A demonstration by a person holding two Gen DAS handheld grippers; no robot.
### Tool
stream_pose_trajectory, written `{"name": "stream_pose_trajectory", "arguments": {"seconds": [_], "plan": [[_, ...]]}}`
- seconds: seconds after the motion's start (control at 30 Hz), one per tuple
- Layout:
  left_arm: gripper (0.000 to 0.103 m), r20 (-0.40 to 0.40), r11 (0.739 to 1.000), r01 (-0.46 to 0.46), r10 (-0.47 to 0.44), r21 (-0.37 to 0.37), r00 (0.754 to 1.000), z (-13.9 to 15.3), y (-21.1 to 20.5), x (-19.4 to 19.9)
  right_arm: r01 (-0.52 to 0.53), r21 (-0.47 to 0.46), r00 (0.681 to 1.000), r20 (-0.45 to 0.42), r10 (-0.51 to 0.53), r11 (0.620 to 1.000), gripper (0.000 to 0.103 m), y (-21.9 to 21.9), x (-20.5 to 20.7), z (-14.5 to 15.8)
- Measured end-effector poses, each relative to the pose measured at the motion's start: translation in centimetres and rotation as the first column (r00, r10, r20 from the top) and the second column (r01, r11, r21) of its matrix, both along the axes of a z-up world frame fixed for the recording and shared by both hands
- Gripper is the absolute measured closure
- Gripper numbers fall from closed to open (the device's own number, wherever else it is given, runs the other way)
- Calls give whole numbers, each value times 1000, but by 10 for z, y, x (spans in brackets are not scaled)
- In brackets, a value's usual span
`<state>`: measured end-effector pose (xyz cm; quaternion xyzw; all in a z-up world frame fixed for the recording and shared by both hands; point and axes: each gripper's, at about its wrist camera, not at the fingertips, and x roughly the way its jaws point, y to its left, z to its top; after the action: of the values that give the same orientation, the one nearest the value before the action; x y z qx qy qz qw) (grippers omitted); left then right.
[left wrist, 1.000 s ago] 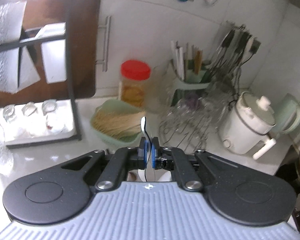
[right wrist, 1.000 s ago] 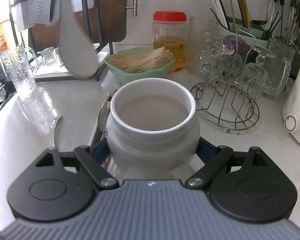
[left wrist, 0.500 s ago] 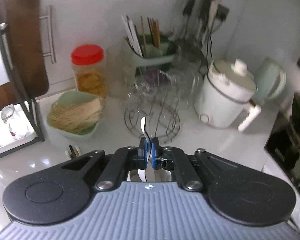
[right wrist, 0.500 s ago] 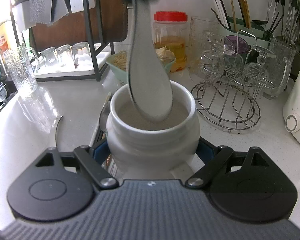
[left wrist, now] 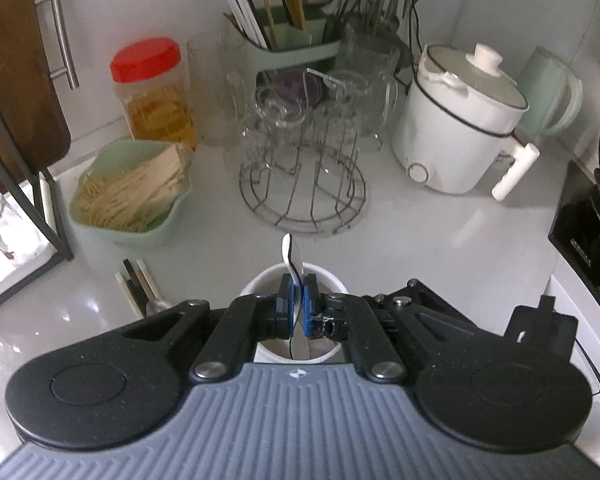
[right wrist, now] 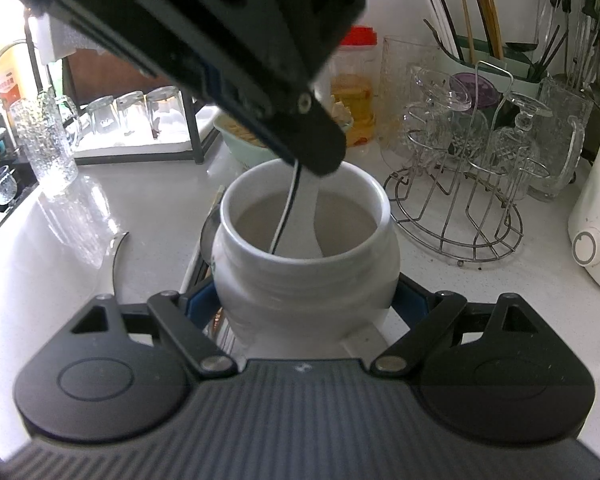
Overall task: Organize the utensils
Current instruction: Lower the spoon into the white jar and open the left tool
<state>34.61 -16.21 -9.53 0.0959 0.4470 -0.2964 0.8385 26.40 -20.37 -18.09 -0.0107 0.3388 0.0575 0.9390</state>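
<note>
No writing can be read clearly; a red-and-white label on a yellow bottle [right wrist: 11, 80] at the far left of the right wrist view is too blurred to make out. A white spoon [right wrist: 298, 216] is clamped between the narrow blue fingers [left wrist: 286, 304] of the left gripper [left wrist: 299, 305], its bowl lowered inside the white jar [right wrist: 306, 264]. The jar is held by the right gripper [right wrist: 306, 300], whose fingers are pressed on its 2 sides. Only the left wrist view shows the chopsticks [left wrist: 134, 284] lying on the surface [left wrist: 440, 232] and the white cooker [left wrist: 456, 128] whole. The glasses on a tray [right wrist: 132, 112] show clearly only in the right wrist view. The jar's lower body is hidden.
</note>
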Motion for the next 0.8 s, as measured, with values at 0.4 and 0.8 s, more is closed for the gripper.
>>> {"name": "stream_pose_trajectory", "arguments": {"seconds": [0.4, 0.8], "plan": [[98, -91, 998, 35, -31, 47, 995, -16, -7, 10, -54, -1, 999, -4, 54, 999, 12, 1, -1, 0], [97, -145, 997, 36, -26, 66, 989, -17, -11, 18, -66, 1, 998, 4, 66, 998, 12, 0, -3, 0]]}}
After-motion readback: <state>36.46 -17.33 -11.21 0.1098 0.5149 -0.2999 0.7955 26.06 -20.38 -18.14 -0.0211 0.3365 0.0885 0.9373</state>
